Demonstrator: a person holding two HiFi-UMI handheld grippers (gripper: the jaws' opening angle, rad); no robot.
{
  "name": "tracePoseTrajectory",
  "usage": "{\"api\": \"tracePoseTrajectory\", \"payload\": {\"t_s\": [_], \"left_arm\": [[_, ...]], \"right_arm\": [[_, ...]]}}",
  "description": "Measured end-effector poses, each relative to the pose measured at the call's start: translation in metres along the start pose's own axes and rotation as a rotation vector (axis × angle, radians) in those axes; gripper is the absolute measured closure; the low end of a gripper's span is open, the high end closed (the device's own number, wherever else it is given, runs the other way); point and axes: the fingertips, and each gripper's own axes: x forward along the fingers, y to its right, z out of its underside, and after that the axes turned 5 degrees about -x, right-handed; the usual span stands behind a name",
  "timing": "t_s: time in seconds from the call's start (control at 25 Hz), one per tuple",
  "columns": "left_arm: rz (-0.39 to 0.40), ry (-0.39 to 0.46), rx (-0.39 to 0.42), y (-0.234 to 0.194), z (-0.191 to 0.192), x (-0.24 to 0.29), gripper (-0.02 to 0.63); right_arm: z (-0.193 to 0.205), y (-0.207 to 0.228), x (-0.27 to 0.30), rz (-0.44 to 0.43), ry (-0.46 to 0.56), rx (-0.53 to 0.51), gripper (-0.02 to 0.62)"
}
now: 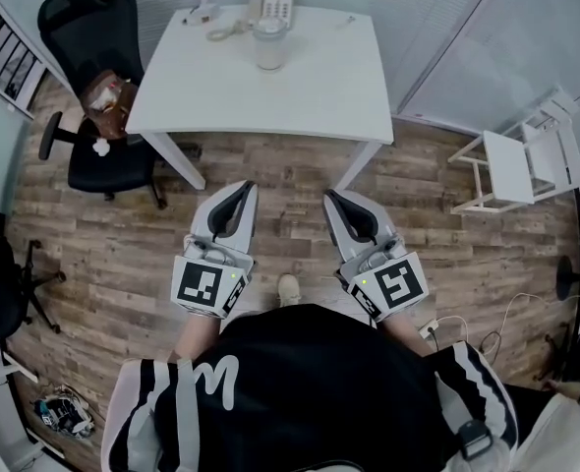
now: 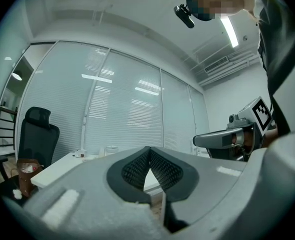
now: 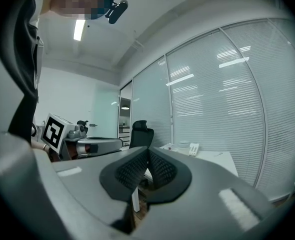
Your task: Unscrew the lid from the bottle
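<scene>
Now | L tongs (image 1: pixel 247 186) closed | R tongs (image 1: pixel 330 196) closed | 1 bottle (image 1: pixel 268 45) on 1 table (image 1: pixel 319 82)

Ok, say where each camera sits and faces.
Head view: on the head, facing steeply down at table, bottle, floor; shows left gripper, right gripper, torso.
Left gripper view: on the left gripper, facing level along shut jaws to the table; shows right gripper, torso.
Right gripper view: on the right gripper, shut jaws toward the table; shows left gripper, torso.
Shared: table in all three.
</scene>
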Motion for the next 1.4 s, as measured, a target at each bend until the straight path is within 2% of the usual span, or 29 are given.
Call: {"api": "tracePoseTrajectory", "payload": {"t_s": [0.16, 0.36, 0.52, 0.68, 0.84, 1.0, 1.16, 1.4], "left_arm": [[-0.011, 0.064, -0.003, -0.008, -0.003, 0.013, 0.609], [-0.018, 0.061, -0.007, -0.012, -0.002, 0.020, 0.609], [-0.019, 0.022, -0.002, -0.019, 0.000, 0.022, 0.609], [-0.012, 0.065, 0.011, -0.024, -0.008, 0.024, 0.608], [-0.020, 0.064, 0.012, -0.026, -0.008, 0.024, 0.609], [-0.024, 0.028, 0.004, -0.022, -0.004, 0.026, 0.609], [-0.033, 0.066, 0.005, -0.018, -0.010, 0.027, 0.608], [-0.049, 0.060, 0.000, -0.017, -0.004, 0.020, 0.609]], "right_arm": [[-0.001, 0.016, 0.008, -0.013, 0.007, -0.005, 0.595], [0.001, 0.026, 0.014, -0.010, 0.003, -0.006, 0.595], [0.000, 0.024, 0.022, -0.020, 0.007, -0.008, 0.595], [-0.005, 0.021, 0.028, -0.029, 0.020, 0.002, 0.595], [-0.004, 0.021, 0.032, -0.038, 0.023, 0.001, 0.595], [-0.004, 0.022, 0.028, -0.041, 0.027, 0.006, 0.595], [-0.004, 0.027, 0.024, -0.047, 0.017, 0.008, 0.595], [0.000, 0.026, 0.021, -0.058, 0.018, 0.004, 0.595]]}}
